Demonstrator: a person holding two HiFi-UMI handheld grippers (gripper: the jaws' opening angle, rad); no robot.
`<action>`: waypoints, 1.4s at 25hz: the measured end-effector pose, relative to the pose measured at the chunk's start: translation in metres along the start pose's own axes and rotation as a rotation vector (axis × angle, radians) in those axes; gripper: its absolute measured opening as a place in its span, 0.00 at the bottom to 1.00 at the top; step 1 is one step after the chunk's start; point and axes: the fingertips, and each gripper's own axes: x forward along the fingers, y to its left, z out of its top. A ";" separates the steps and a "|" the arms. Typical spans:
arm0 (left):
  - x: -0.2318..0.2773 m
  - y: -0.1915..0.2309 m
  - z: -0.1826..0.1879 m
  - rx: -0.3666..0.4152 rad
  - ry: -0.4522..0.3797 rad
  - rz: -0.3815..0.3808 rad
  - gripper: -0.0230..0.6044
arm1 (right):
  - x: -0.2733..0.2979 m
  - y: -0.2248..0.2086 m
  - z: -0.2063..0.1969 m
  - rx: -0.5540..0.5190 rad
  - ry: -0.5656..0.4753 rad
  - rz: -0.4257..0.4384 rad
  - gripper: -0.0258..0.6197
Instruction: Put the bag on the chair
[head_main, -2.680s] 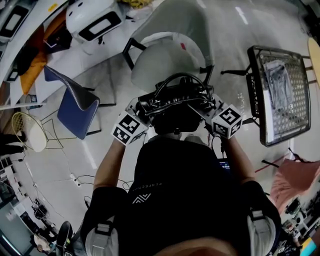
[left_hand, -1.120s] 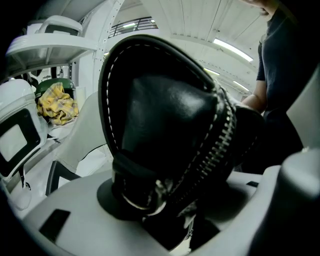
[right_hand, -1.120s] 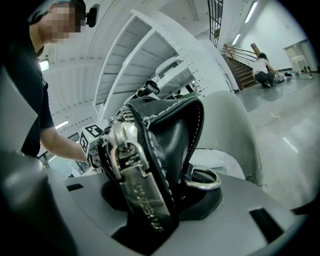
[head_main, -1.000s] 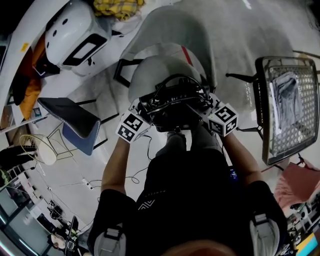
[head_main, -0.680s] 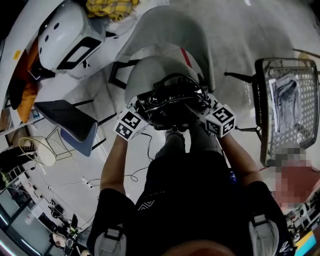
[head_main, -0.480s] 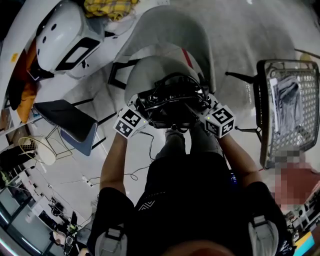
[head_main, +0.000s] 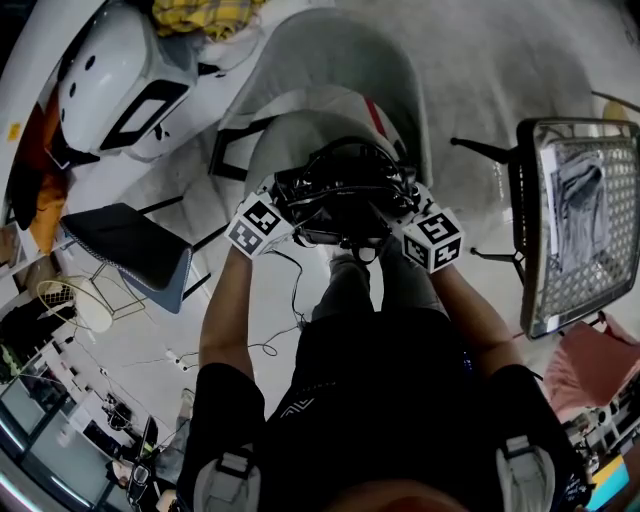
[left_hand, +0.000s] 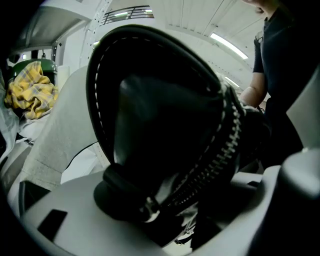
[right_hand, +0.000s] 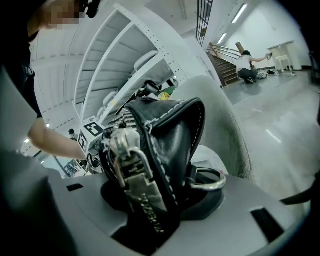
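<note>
A black leather bag (head_main: 345, 192) with looped handles hangs between my two grippers, over the seat of a pale grey shell chair (head_main: 290, 135). My left gripper (head_main: 283, 203) has the bag's left end (left_hand: 165, 135) between its jaws, which are opening while their pads still touch it. The right gripper (head_main: 403, 208) is shut on the other end (right_hand: 160, 150), by the zip pull and a metal ring. The chair back (right_hand: 227, 125) rises just behind the bag. Whether the bag's underside touches the seat is hidden.
A white rounded machine shell (head_main: 110, 75) and a yellow checked cloth (head_main: 205, 15) lie to the far left. A blue-seated chair (head_main: 135, 255) stands at the left and a black mesh chair (head_main: 580, 220) at the right. A cable trails on the floor (head_main: 275, 345). A person (right_hand: 247, 65) crouches far off.
Both grippers and the bag have moved forward, from in front of the chair to over its seat. The handles now reach further towards the chair back.
</note>
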 end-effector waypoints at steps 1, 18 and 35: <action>0.002 0.002 -0.002 -0.008 -0.001 -0.006 0.51 | 0.003 -0.001 0.000 -0.003 0.006 -0.006 0.36; 0.014 0.019 -0.019 -0.030 -0.037 -0.069 0.54 | 0.025 -0.011 -0.007 0.034 0.068 -0.058 0.38; 0.001 0.023 -0.026 -0.069 -0.008 0.042 0.63 | 0.026 -0.010 -0.010 0.005 0.153 -0.034 0.44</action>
